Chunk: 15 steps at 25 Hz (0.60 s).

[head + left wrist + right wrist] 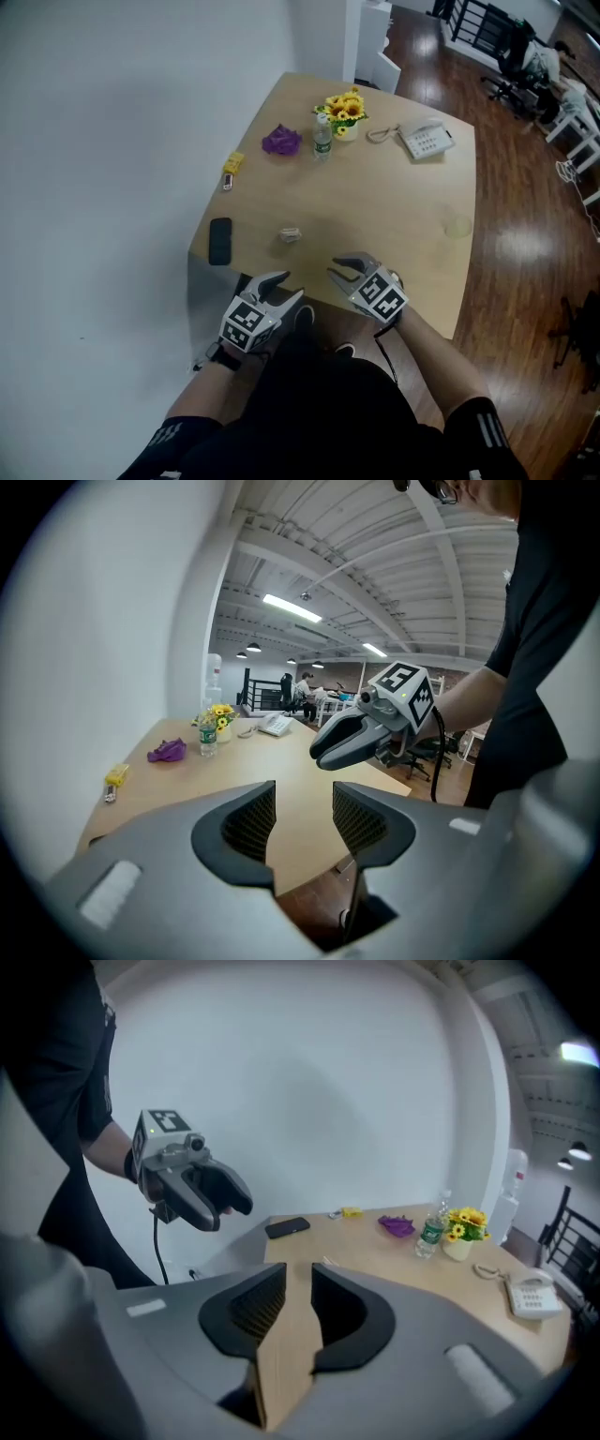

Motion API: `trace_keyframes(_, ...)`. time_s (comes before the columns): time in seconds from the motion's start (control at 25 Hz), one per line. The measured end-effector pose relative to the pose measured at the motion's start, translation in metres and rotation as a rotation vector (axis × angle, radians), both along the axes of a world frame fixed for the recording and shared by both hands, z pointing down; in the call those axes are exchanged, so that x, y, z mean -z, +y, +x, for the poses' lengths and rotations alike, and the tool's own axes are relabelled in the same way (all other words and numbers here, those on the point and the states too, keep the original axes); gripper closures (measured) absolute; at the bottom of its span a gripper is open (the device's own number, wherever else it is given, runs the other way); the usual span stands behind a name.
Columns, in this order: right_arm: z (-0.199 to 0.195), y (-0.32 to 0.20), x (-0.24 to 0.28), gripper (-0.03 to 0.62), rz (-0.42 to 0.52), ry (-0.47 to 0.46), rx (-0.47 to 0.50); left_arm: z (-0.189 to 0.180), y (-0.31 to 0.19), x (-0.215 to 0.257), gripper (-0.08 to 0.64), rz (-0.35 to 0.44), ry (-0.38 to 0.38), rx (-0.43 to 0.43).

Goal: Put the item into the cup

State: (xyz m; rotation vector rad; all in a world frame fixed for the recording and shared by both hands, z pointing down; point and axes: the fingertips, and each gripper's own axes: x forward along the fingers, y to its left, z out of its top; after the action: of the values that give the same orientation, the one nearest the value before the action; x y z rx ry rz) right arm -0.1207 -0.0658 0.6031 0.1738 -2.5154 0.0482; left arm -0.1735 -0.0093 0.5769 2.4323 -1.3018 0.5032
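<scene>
Item (pixel 289 234) nr phone (pixel 220 241); bottle (pixel 322 141), flowers (pixel 344 108) beyond

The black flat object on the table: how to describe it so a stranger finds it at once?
Take the light wooden table by the white wall. Along its wall-side edge, near the corner closest to the person, the black slab, perhaps a phone, lies flat. It is the only dark thing there, longer than the small pale item beside it.
</scene>
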Motion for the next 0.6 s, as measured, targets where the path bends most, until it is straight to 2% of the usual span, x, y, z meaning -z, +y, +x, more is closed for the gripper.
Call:
trace_keyframes(0.12,-0.028,-0.021,-0.030,0.488,0.013,0.099,0.043,-0.019,-0.018,-0.010,0.374,-0.015,0.000,0.001)
trace_keyframes(0.24,-0.057,-0.042,-0.055,0.485,0.018,0.159,0.066,-0.037,-0.035,-0.020,0.374,-0.027,-0.004,-0.011)
trace_keyframes(0.6,-0.112,-0.075,-0.134,0.480,0.028,0.349,0.153,-0.070,-0.070,-0.044,0.365,-0.055,-0.006,-0.097)
